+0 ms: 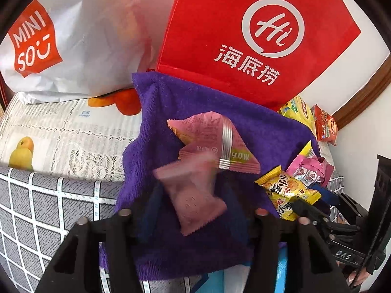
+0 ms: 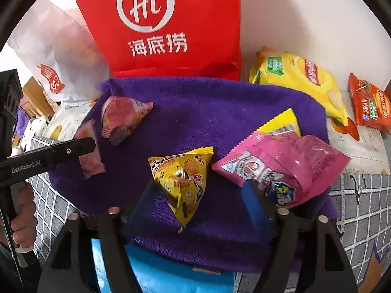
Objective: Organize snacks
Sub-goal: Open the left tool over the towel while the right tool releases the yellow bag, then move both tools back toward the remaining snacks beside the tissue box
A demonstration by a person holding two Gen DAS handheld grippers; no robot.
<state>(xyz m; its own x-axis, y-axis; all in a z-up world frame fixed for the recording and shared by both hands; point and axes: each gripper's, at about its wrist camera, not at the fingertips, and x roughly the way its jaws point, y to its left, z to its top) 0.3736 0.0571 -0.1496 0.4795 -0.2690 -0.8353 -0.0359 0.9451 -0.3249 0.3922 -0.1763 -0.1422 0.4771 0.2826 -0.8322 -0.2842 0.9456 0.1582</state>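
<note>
open left tongs (image 1: 193,195) over one blurred pink packet (image 1: 195,202), open right tongs (image 2: 195,200), two pink packets, one yellow packet (image 2: 182,183)

We look down along our left gripper (image 1: 190,190) at a purple towel (image 1: 264,131). Its jaws stand apart, and a blurred pink snack packet (image 1: 195,202) sits between them, no pad pressing on it. Just beyond lies a second pink packet (image 1: 207,139) with a silver seal. To the right, our right gripper (image 1: 315,210) reaches a yellow snack packet (image 1: 286,188), beside a pink bag (image 1: 310,171). Behind the towel stand a red Haidilao bag (image 1: 244,36) and a white Miniso bag (image 1: 73,44).
</note>
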